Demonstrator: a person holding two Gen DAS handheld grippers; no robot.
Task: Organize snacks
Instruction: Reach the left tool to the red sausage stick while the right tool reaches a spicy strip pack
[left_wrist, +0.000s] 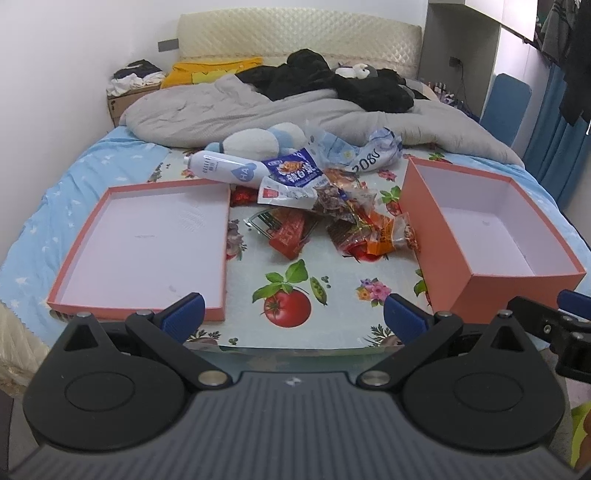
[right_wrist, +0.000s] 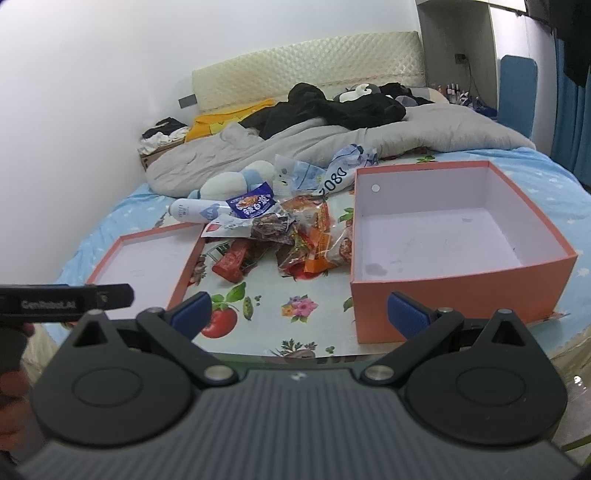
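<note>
Nothing is packed yet; the heap of crinkled red and orange snack packets (left_wrist: 332, 225) lies on the bed's fruit-print plastic sheet (left_wrist: 332, 280), between the shallow orange cardboard lid (left_wrist: 144, 236) and deep orange cardboard box (right_wrist: 461, 280); both the left gripper (left_wrist: 293, 312) and right gripper (right_wrist: 299, 308) hover with fingers spread, empty; next, 1 must reach forward to a packet.

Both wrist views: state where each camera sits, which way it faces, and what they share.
Left wrist: rides the left hand-held gripper, facing up the bed toward the headboard, centred on the snack pile; its own open fingers show, plus part of the right hand-held gripper at the right edge.
Right wrist: rides the right hand-held gripper, same heading, nearer the deep orange box; the other tool shows at left.
Shared: snack pile, box, shallow lid, white bottle.
</note>
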